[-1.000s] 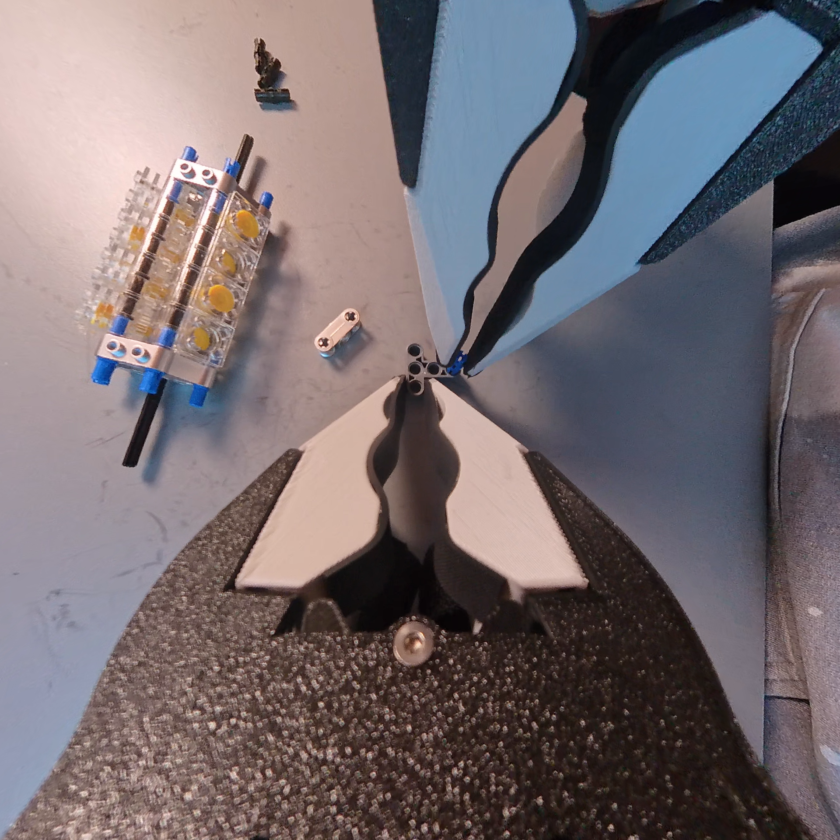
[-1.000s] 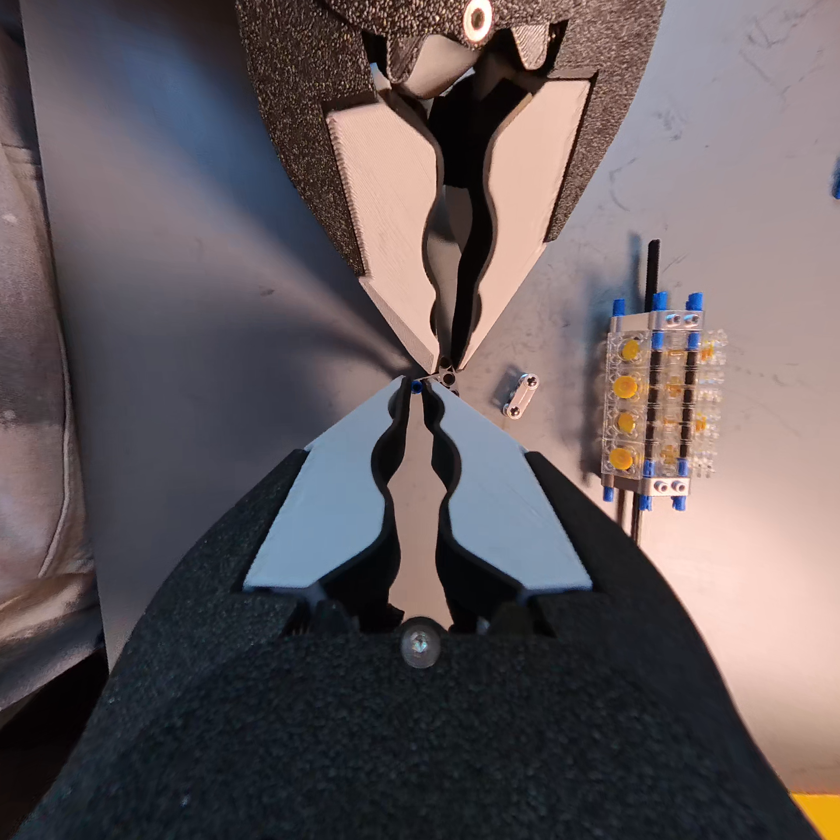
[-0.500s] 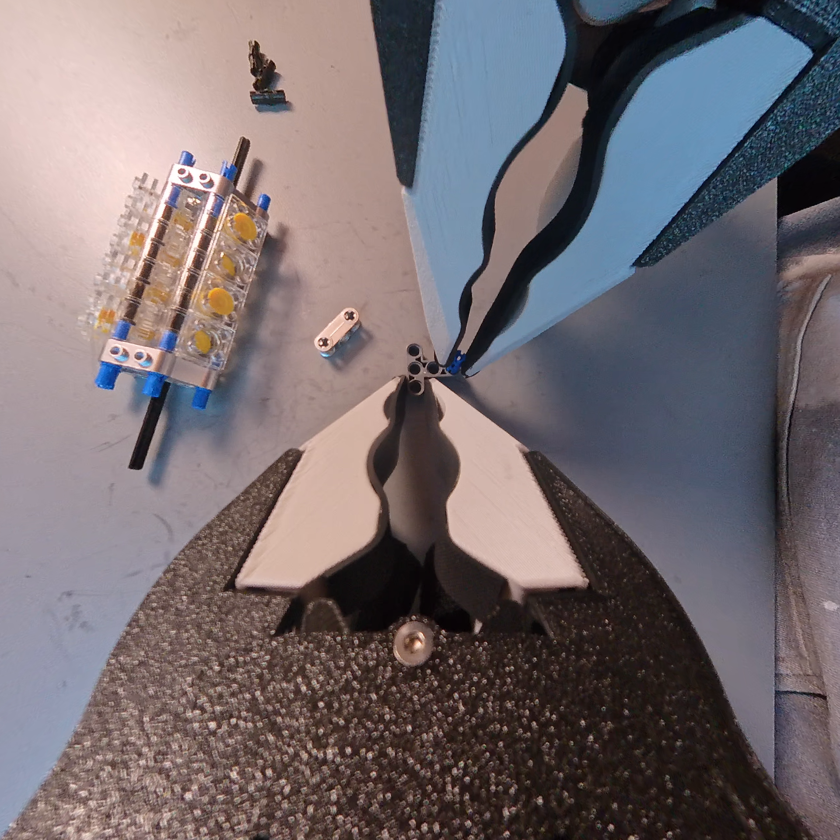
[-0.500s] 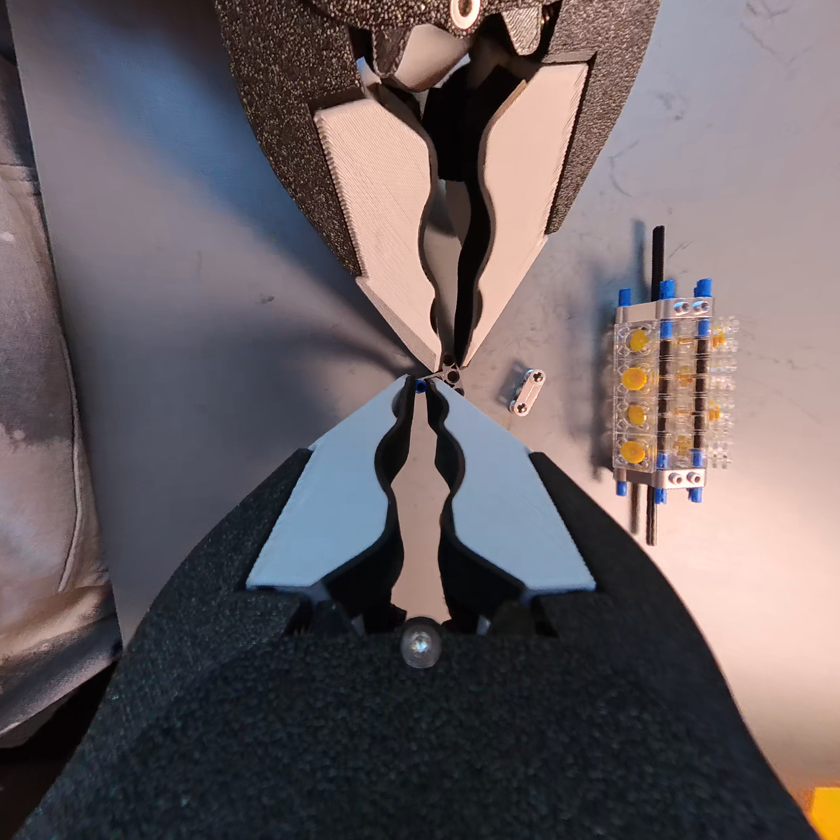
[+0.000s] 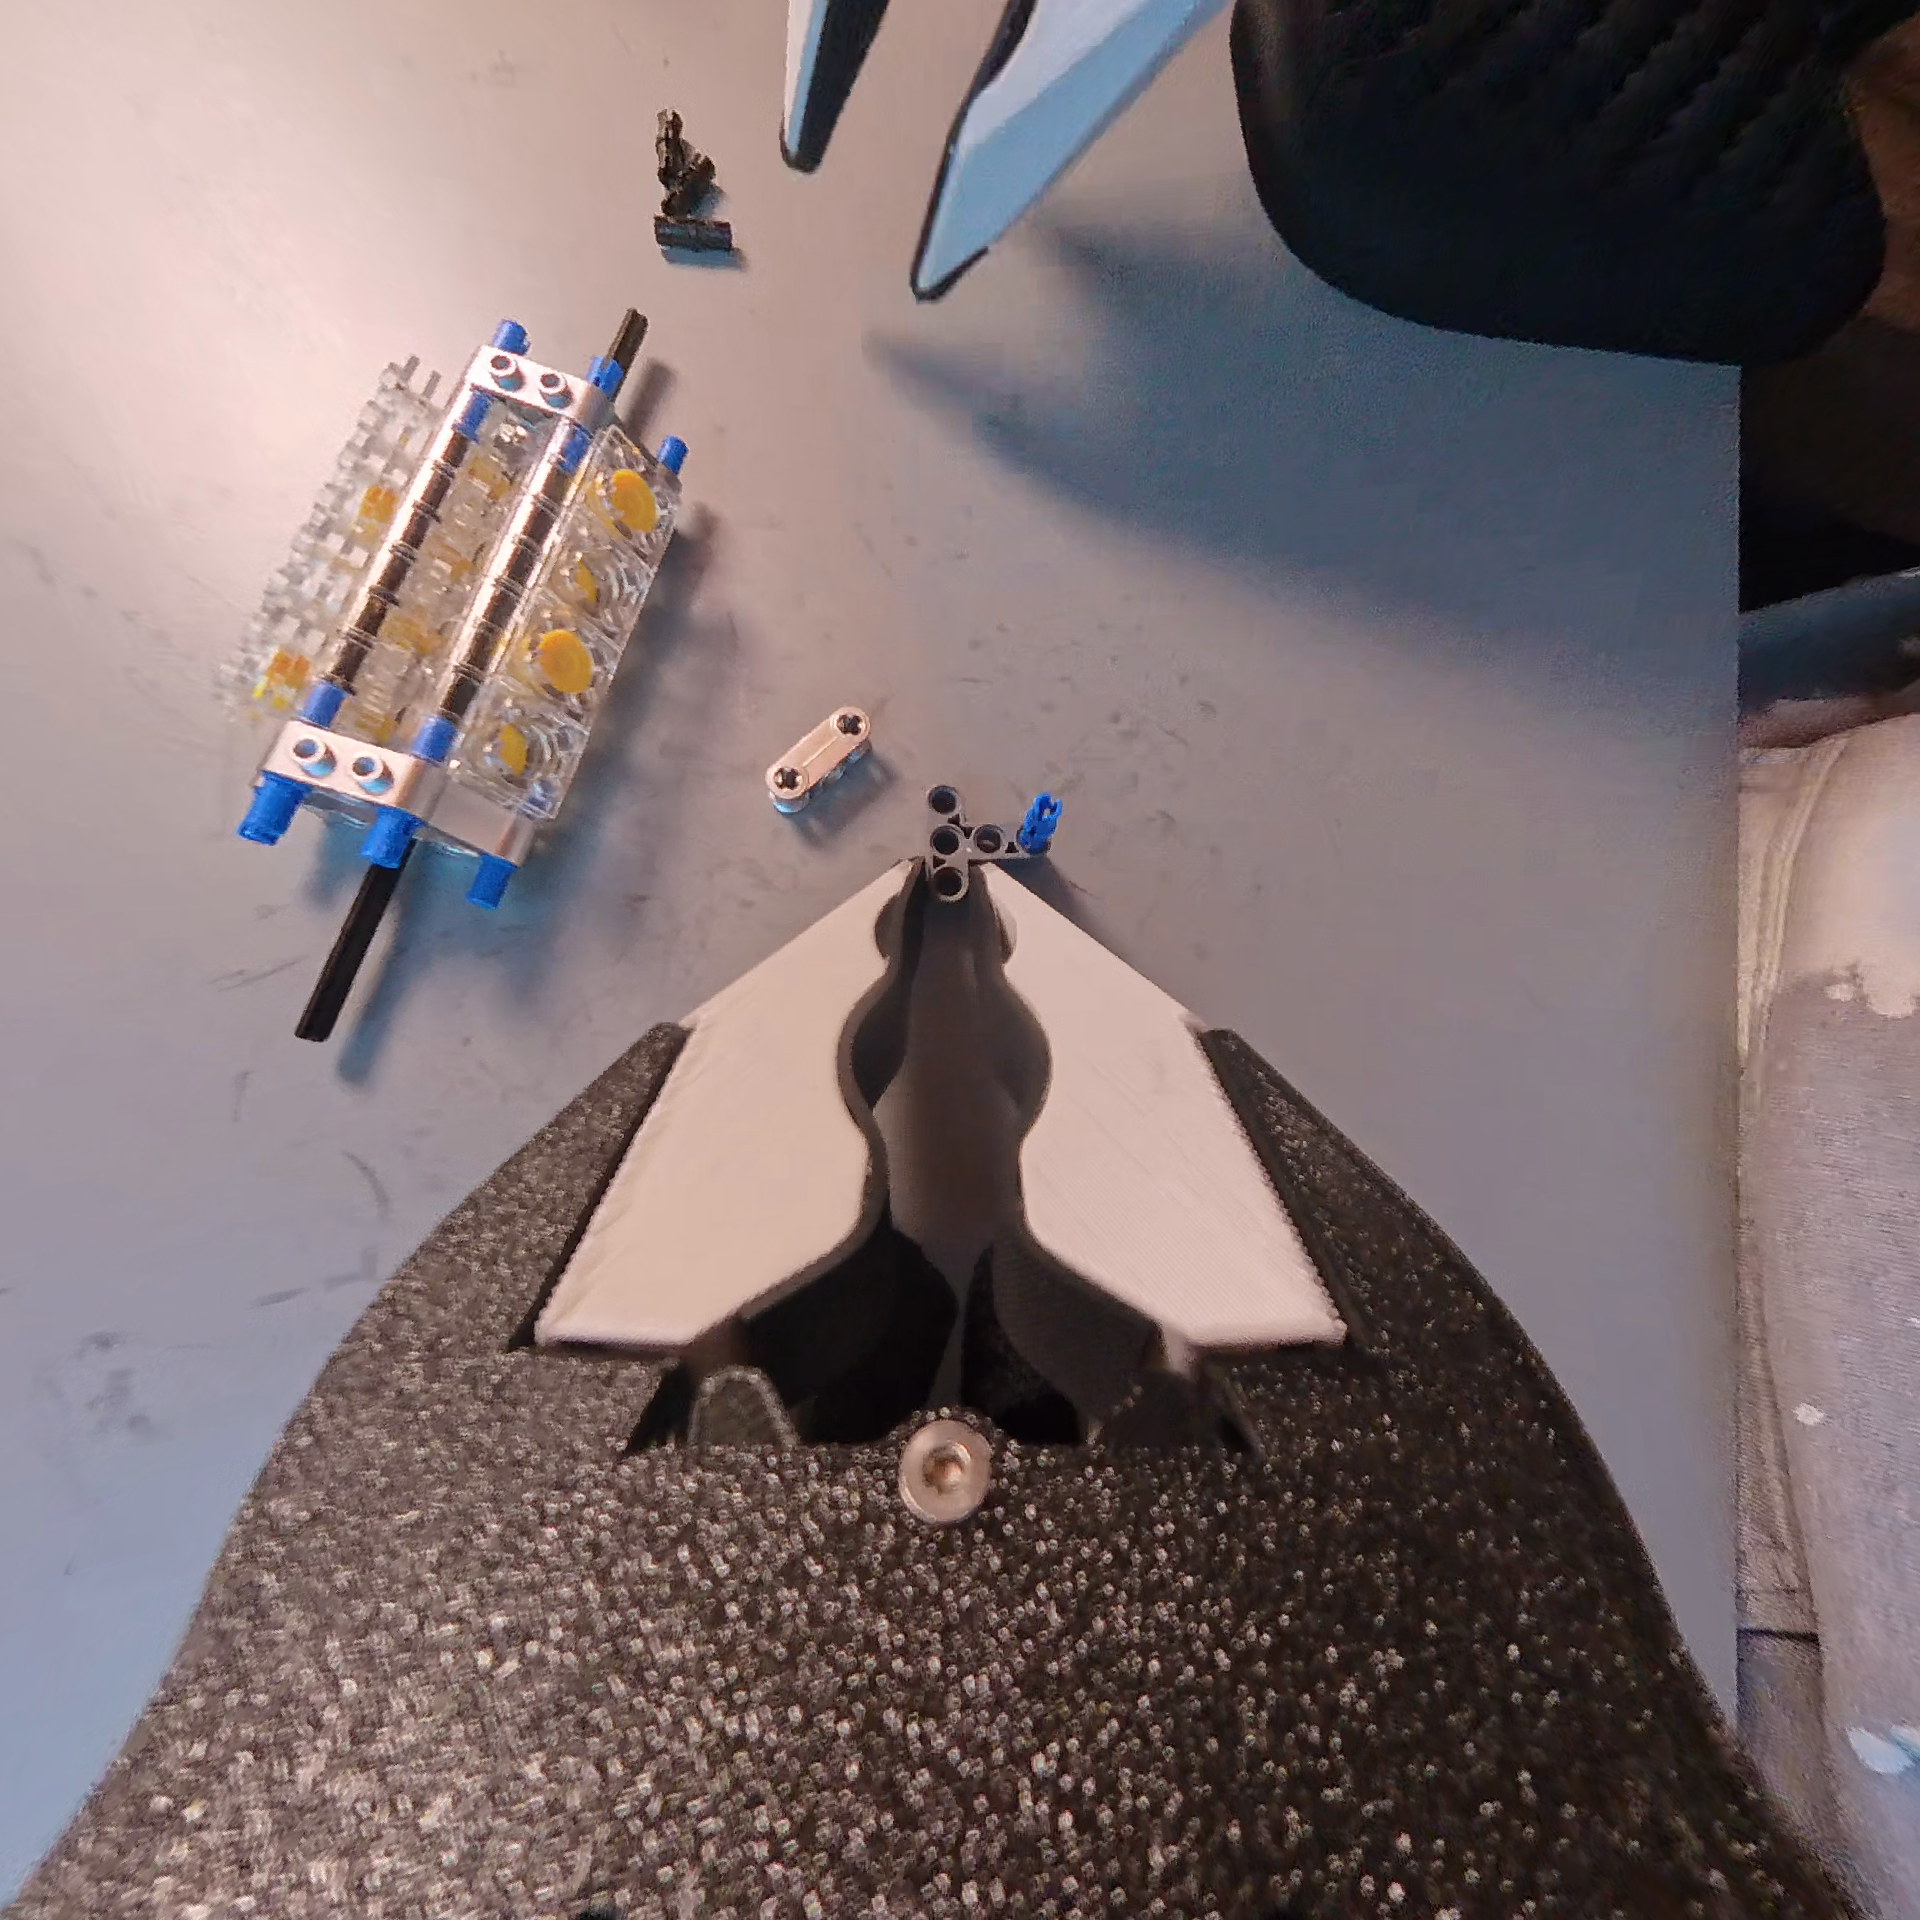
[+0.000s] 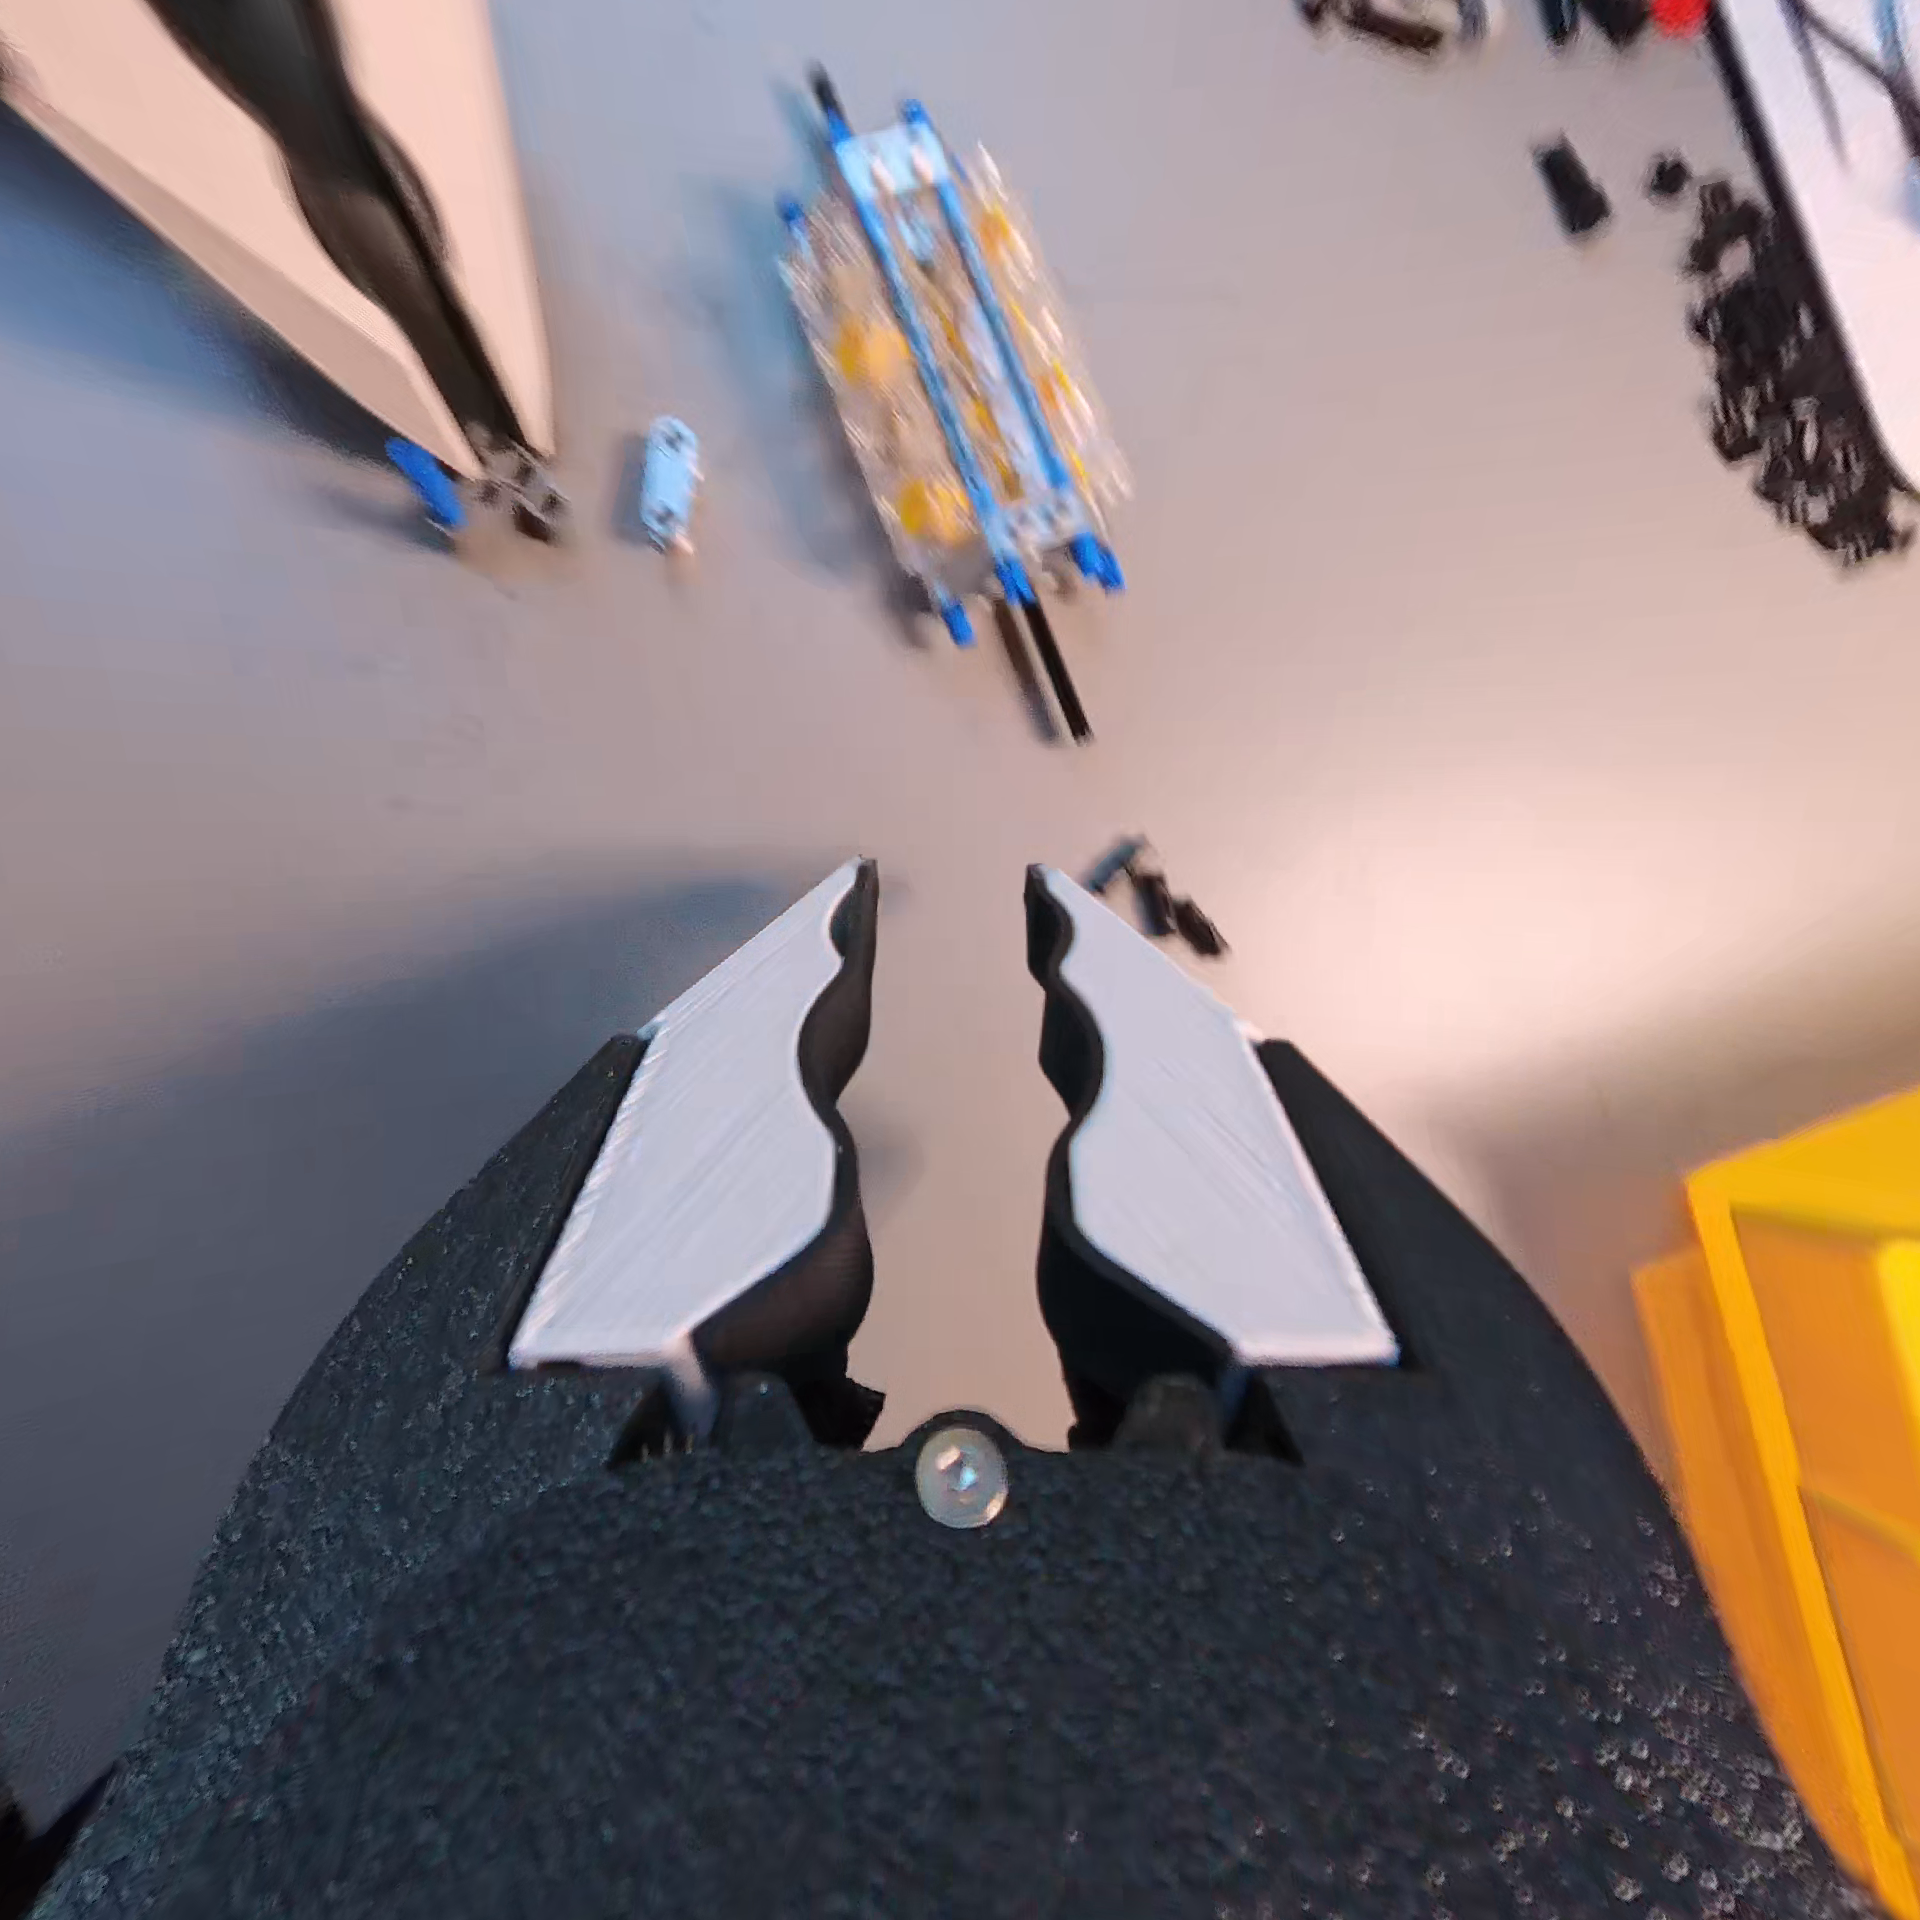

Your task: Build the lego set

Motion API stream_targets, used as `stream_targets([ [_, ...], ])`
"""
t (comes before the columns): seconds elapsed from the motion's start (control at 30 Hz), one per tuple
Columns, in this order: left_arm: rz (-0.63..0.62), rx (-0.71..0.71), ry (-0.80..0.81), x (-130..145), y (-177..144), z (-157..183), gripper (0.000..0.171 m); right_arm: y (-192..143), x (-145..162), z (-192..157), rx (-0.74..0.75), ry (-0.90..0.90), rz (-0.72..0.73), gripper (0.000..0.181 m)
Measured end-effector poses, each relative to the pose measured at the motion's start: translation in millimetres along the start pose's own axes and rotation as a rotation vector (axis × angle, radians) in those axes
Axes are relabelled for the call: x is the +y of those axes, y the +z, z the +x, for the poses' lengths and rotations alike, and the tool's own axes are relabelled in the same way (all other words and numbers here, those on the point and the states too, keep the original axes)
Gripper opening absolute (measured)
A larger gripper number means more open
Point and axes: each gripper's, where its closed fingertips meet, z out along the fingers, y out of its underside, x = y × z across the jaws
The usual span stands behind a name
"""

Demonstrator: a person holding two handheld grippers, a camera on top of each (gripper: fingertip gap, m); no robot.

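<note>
Left wrist view: my left gripper is pinching a small grey connector by its near arm, fingers closed tight on it, just above the table. A blue pin is sticking out of the connector's arm at 2 o'clock. A short silver link is lying just beside the connector at 10 o'clock. Farther out that way the clear block assembly is resting, with a black rod running out of its near end. At 11 o'clock a small black piece is lying near my right gripper, which is hanging well apart from the connector.

I judge that holding well here means keeping the squeeze square on that one arm, so the connector is not twisting and the pin is staying clear of my fingers.

Right wrist view: this picture is blurred. My right gripper is standing open and empty, with the small black piece just beside its right fingertip at 1 o'clock. My left gripper is showing at 10 o'clock, with the blue pin and connector at its tip. The link and the assembly are lying beyond.

Only this view is showing the yellow box at 4 o'clock and a heap of black parts at 2 o'clock. Only the left view is showing the grip on the connector sharply.
</note>
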Motion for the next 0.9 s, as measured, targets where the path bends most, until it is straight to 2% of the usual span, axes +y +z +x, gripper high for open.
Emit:
stream_targets([
  [0.1,-0.007,0.034,-0.011,1.0,-1.3,3.7,0.010,1.4,15.9,17.4,0.049,0.063,0.013,0.021],
  [0.5,-0.024,0.216,0.007,5.1,-6.9,26.6,0.013,23.9,10.7,28.5,0.016,0.131,0.052,0.012],
  [0.7,-0.002,0.215,-0.009,4.0,-11.8,18.3,0.013,25.3,8.9,30.9,0.011,0.171,0.050,0.009],
  [0.9,0.024,0.209,-0.031,1.1,-11.4,13.3,0.013,22.1,-1.9,37.7,0.052,0.078,0.086,0.012],
])
